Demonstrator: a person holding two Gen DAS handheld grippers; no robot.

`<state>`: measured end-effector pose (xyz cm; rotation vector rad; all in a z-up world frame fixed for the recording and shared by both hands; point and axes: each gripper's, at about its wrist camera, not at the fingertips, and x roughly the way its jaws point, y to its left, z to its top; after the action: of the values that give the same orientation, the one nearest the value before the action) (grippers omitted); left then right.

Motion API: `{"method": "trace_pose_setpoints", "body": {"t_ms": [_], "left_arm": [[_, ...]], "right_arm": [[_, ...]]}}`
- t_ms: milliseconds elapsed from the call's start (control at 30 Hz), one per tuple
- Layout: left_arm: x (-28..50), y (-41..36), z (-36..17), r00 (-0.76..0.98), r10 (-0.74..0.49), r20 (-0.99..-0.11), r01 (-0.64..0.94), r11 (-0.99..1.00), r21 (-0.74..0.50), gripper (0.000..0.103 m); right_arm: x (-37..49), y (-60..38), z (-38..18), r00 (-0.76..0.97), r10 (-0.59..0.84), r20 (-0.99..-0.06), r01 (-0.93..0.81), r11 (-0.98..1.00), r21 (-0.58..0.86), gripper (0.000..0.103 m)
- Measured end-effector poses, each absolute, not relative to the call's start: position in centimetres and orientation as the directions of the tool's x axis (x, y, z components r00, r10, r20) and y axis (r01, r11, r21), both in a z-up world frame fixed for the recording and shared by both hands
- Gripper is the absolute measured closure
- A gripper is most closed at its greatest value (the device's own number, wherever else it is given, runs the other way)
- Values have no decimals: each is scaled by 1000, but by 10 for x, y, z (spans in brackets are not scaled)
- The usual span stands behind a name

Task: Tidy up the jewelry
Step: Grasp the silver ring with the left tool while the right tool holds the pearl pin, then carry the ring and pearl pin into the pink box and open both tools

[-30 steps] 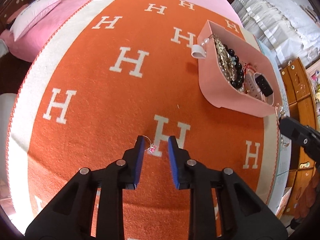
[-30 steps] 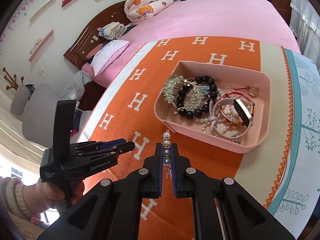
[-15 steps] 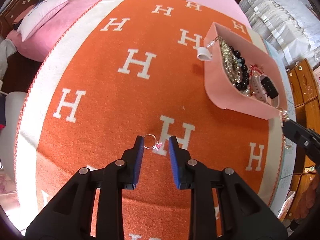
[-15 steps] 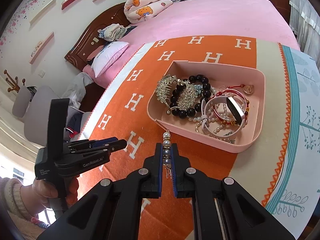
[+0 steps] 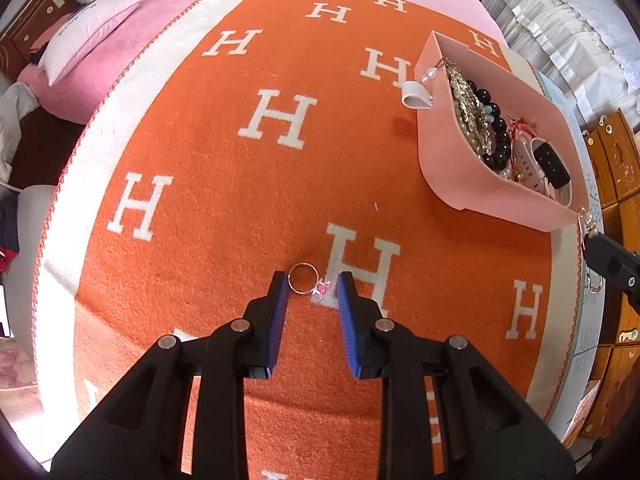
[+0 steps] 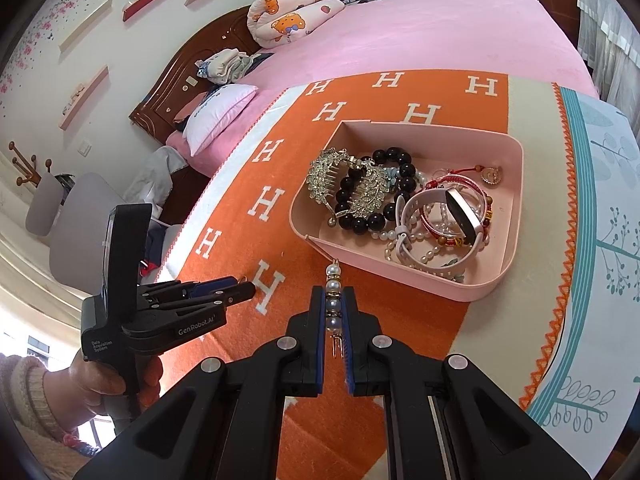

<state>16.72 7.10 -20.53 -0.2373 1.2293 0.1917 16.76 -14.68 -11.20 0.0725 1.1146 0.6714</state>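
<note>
Closing narrower around ring, left gripper not yet pinching; right gripper clamping pearl clip. Centring band before squeezing.

You have an orange blanket patterned with white H letters and a cream border. The tray at far right is pale pink. The ring is gold with a pink charm. Your grippers' pads are blue, their bodies black.

Orange blanket; pink bed; pillow
</note>
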Motion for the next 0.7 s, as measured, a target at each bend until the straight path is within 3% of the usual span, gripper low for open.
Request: {"method": "trace_pose_setpoints", "body": {"t_ms": [67,133,700], "left_arm": [[166,72,-205,329,15,-944,-278,957,-82,86],[165,73,-205,331,9,-944,-283,955,-90,96],[170,56,-154,451,0,-892,-228,967,-115,97]], "right_arm": [[167,-147,-111,270,531,-803,-461,804,377,96],[167,-147,-111,271,533,-802,-461,803,378,96],[171,-150,-105,291,536,-793,-454,807,379,96]]}}
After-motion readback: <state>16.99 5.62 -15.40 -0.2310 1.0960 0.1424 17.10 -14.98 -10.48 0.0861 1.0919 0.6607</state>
